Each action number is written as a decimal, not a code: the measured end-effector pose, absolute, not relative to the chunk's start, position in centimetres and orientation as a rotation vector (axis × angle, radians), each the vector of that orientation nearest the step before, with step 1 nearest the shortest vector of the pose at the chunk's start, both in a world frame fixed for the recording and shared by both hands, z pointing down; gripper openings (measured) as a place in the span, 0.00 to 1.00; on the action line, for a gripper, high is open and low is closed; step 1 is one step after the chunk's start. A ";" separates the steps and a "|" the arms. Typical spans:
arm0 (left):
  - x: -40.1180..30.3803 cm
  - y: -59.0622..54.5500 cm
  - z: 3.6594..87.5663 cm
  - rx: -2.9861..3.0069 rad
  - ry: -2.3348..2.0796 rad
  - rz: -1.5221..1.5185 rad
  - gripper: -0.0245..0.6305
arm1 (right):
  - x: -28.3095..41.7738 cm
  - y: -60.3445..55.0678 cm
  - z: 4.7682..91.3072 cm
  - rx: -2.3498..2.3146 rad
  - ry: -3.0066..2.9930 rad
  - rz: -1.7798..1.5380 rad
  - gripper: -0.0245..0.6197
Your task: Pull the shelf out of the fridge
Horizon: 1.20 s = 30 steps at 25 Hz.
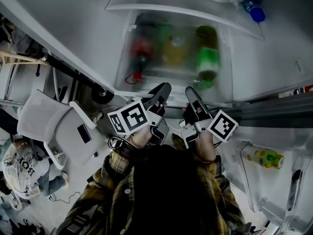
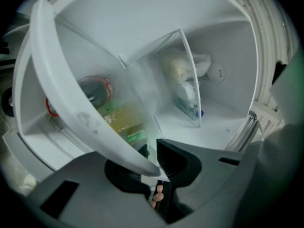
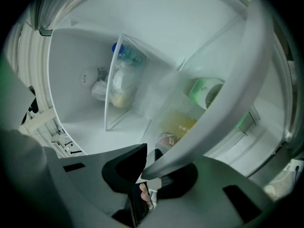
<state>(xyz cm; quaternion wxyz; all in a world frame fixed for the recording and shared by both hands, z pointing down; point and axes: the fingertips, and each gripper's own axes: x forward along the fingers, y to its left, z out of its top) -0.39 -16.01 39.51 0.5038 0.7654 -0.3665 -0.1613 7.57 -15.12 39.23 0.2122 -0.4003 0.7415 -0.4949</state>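
The shelf is a clear plastic drawer (image 1: 124, 58) low in the open fridge. It holds a red bottle (image 1: 142, 53), a yellow bottle (image 1: 175, 50) and a green bottle (image 1: 207, 58) lying down. My left gripper (image 1: 164, 89) and right gripper (image 1: 191, 93) sit side by side at its front edge. In the left gripper view the white front rim (image 2: 61, 94) runs down between the jaws of the left gripper (image 2: 154, 167), which are shut on it. In the right gripper view the same rim (image 3: 228, 103) is clamped by the right gripper (image 3: 151, 167).
Above the drawer is a glass shelf (image 1: 171, 4) with a bagged item and a blue-capped bottle (image 1: 257, 14). The open door's bin (image 1: 244, 180) at right holds a yellow-green item (image 1: 266, 158). A white chair (image 1: 49, 121) stands at left, with a person (image 1: 22, 168) beyond it.
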 end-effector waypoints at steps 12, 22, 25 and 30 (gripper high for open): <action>-0.5 -14.3 39.4 1.856 -0.874 -0.394 0.15 | 7.6 -13.3 39.4 -1.132 2.072 -1.351 0.15; -0.5 -12.9 39.3 1.858 -0.848 -0.393 0.15 | 7.7 -12.1 39.1 -1.137 2.085 -1.342 0.15; -0.5 -12.6 38.9 1.867 -0.840 -0.396 0.15 | 7.6 -11.7 38.9 -1.135 2.084 -1.343 0.15; -0.6 -12.0 39.2 1.859 -0.836 -0.392 0.15 | 7.5 -11.1 39.0 -1.141 2.084 -1.346 0.15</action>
